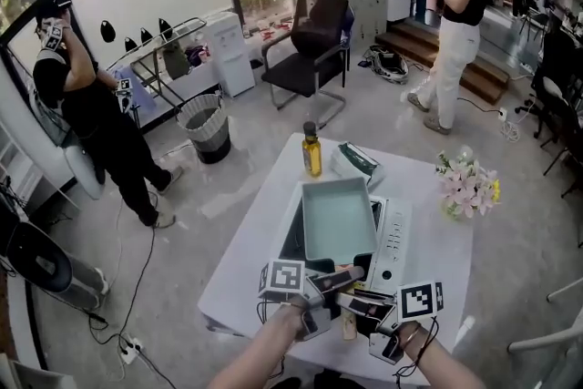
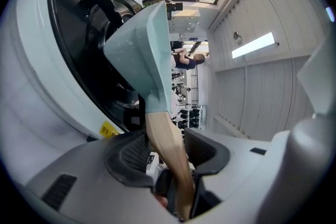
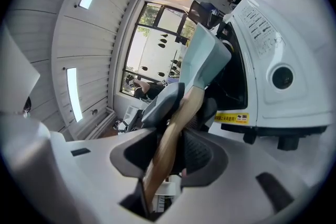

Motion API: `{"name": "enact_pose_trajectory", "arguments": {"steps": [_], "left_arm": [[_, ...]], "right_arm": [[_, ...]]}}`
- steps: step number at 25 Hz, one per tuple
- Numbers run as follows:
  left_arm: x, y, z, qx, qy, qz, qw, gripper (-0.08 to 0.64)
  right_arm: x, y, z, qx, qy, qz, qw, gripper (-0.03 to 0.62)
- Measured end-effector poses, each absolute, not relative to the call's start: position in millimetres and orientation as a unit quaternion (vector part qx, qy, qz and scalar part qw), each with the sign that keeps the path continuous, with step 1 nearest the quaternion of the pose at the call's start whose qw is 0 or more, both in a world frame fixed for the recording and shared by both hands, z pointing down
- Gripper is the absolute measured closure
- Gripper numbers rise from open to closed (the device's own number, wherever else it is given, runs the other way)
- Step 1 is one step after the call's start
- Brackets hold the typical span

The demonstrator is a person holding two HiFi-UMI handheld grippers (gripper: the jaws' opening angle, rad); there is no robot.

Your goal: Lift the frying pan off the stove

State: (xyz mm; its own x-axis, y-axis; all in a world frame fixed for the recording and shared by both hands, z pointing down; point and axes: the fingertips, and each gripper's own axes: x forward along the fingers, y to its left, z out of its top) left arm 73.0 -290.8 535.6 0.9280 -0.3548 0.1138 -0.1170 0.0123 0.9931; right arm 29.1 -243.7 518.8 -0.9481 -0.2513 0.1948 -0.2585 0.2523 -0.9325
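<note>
My left gripper (image 2: 167, 150) and right gripper (image 3: 176, 147) are both clamped on the wooden handle (image 2: 164, 136) of the square teal frying pan (image 1: 337, 219). The pan is over the black top of the stove (image 1: 393, 243) on the white table (image 1: 437, 223); I cannot tell whether it still touches.

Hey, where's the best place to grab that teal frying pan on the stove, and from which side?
Grip the wooden handle, coming from the near side. It sticks out from the frying pan toward that side, clear of the stove, and is slim enough to clamp across; the pan's walls are wide and flared.
</note>
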Motion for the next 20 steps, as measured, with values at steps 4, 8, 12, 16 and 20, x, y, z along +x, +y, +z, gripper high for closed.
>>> {"name": "enact_pose_trajectory", "arguments": {"steps": [4, 8, 12, 16, 20], "left_arm": [[78.0, -296.2, 539.4, 0.694, -0.171, -0.092, 0.694, 0.387], [78.5, -296.5, 540.5, 0.694, -0.162, -0.085, 0.696, 0.394], [78.2, -293.6, 540.8, 0.697, -0.156, -0.075, 0.695, 0.403], [79.4, -291.0, 542.4, 0.701, -0.157, -0.066, 0.693, 0.403], [79.3, -287.7, 540.6, 0.712, -0.157, -0.062, 0.682, 0.403]], "right_arm": [[30.4, -244.1, 519.8, 0.161, -0.786, 0.597, -0.003, 0.453], [29.6, -244.9, 521.8, 0.163, -0.784, 0.599, -0.007, 0.457], [27.5, -242.0, 523.5, 0.165, -0.788, 0.593, 0.002, 0.460], [28.4, -240.4, 525.1, 0.167, -0.788, 0.592, -0.003, 0.459], [28.5, -237.2, 523.7, 0.170, -0.791, 0.587, -0.007, 0.459]]}}
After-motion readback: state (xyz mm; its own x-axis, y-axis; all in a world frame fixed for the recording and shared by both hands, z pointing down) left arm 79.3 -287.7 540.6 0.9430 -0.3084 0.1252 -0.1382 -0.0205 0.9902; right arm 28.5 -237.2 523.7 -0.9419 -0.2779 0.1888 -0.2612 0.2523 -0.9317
